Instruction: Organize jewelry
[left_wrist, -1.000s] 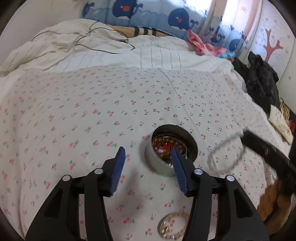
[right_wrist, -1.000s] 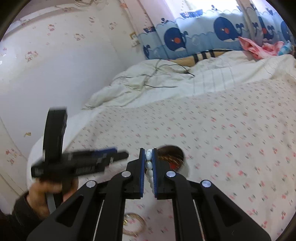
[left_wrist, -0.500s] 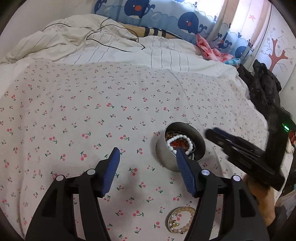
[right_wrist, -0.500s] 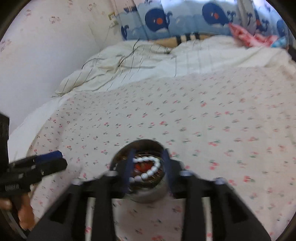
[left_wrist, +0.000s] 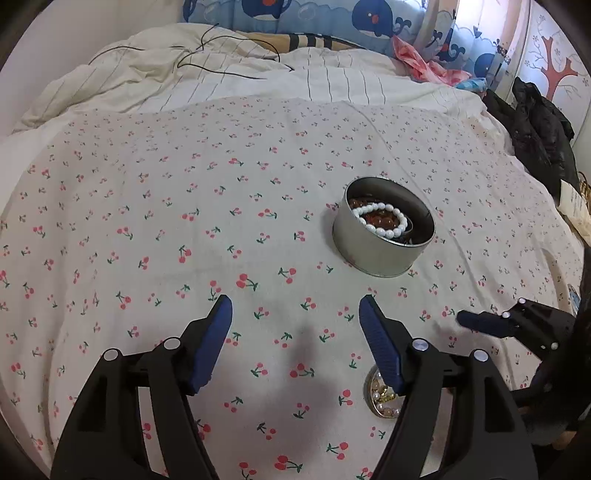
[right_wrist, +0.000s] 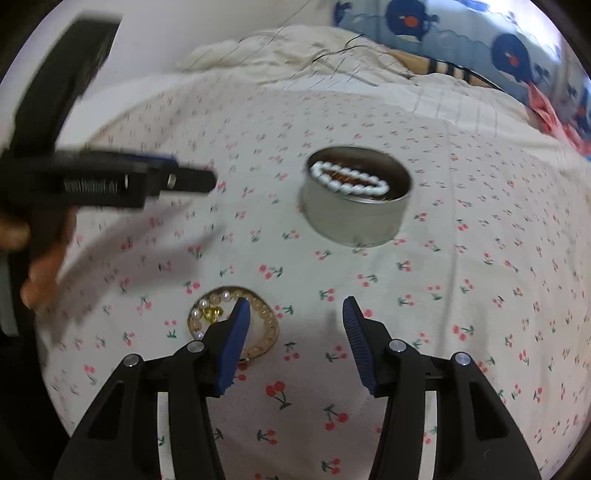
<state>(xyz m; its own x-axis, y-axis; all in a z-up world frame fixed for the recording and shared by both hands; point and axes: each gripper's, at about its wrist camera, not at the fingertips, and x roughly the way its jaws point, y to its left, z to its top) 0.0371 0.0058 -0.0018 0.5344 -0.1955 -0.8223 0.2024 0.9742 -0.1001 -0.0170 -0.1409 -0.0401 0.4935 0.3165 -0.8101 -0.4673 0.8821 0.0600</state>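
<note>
A round metal tin (left_wrist: 369, 254) stands on the cherry-print bedsheet; it also shows in the right wrist view (right_wrist: 354, 218). A white pearl bracelet (left_wrist: 380, 221) lies inside it on top of amber beads, and shows in the right wrist view too (right_wrist: 347, 179). A gold and pearl bracelet (right_wrist: 236, 317) lies on the sheet in front of the tin, partly behind my right gripper's left finger; it shows partly hidden in the left wrist view (left_wrist: 382, 397). My left gripper (left_wrist: 295, 332) is open and empty, short of the tin. My right gripper (right_wrist: 293, 332) is open and empty, just right of the gold bracelet.
A crumpled striped duvet (left_wrist: 221, 81) with a black cable lies at the back. Whale-print pillows (left_wrist: 332, 18) line the wall. Dark clothes (left_wrist: 535, 125) lie at the bed's right edge. The other gripper shows at the right in the left wrist view (left_wrist: 517, 325).
My right gripper opened and let the white pearl bracelet drop into the tin, then drew back and down toward the gold bracelet. My left gripper pulled back a little from the tin.
</note>
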